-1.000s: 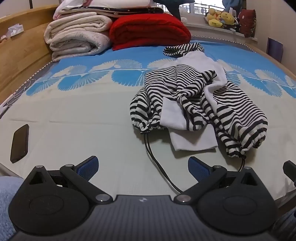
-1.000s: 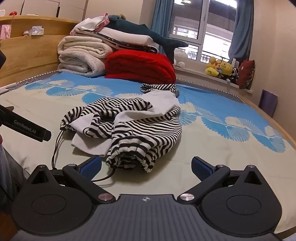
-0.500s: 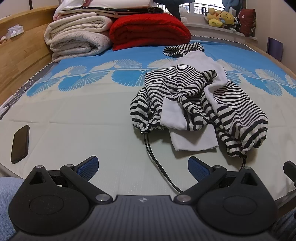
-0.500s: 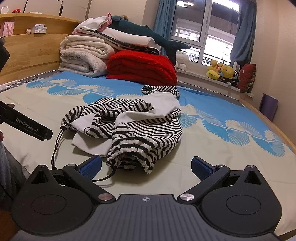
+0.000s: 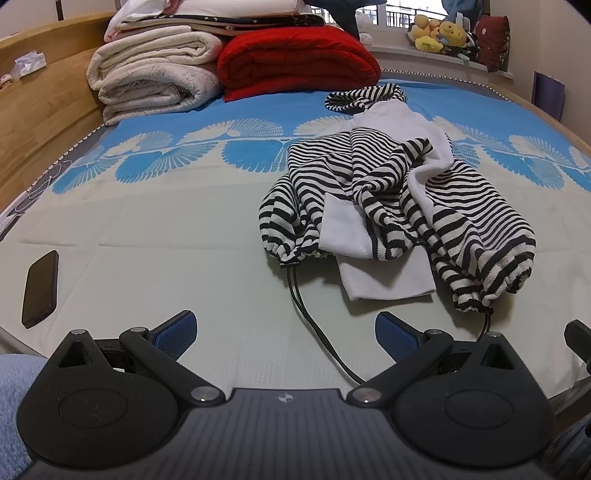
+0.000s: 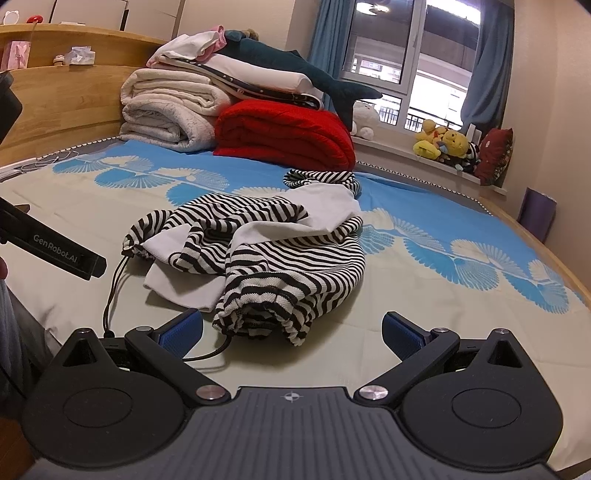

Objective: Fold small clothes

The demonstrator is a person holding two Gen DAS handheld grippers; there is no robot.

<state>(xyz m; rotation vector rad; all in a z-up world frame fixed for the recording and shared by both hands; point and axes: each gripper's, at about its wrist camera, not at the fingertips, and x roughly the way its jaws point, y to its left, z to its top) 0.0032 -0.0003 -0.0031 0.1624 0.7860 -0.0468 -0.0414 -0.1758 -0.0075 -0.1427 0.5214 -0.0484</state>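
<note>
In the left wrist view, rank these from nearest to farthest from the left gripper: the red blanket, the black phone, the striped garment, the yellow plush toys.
From the left gripper:
1. Black phone, near left, flat on the bed.
2. Striped garment, ahead and right, crumpled mid-bed.
3. Red blanket, folded at the far end of the bed.
4. Yellow plush toys, far right on the window ledge.
</note>
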